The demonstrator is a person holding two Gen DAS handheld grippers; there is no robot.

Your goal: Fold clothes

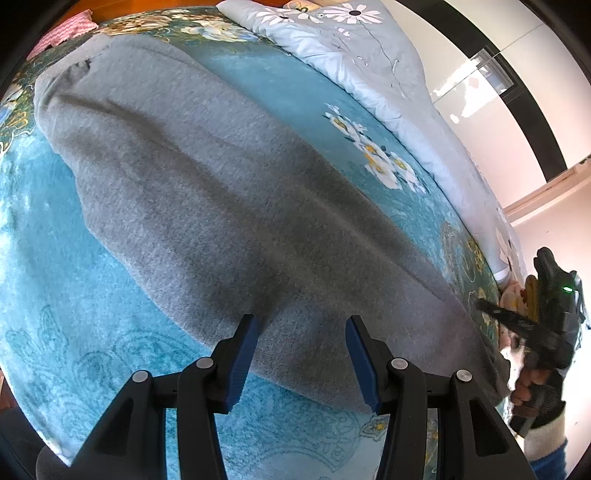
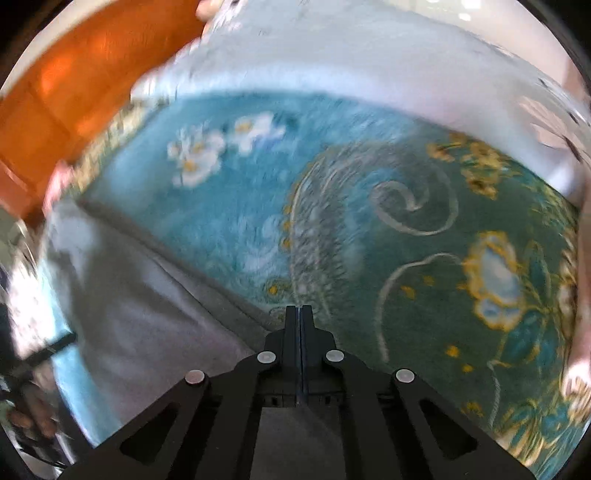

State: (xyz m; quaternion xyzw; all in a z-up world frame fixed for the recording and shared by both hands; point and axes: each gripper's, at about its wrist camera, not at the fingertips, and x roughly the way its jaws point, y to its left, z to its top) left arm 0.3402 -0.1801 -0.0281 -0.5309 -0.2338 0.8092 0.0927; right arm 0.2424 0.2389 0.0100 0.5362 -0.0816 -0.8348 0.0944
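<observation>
Surface: a teal plush bedspread [image 1: 48,266] with white and yellow flowers and pale scrollwork, spread flat over a bed.
Room: an orange-brown wooden board [image 2: 74,74] beyond the far edge; pale walls and a dark-framed glass panel [image 1: 491,74] to the right.
Task's thing: one grey fleece garment [image 1: 221,206], long and narrow, lying flat across the bedspread from far left to near right.
Other cloth: one pale grey quilt [image 1: 369,66] printed with white daisies along the far side; one pink-and-white patterned cloth [image 1: 70,29] at the far left corner.
Left gripper [image 1: 301,363]: one, black with blue pads, jaws apart and released, hovering over the garment's near edge; nothing between the pads.
Right gripper [image 2: 300,321]: one, jaws clenched together at the garment's right end; the blur hides whether cloth is caught between them.
Edges: the garment's long far edge runs clear of the quilt, with bare bedspread between.
Open room: bare bedspread near left and beyond the right end.
</observation>
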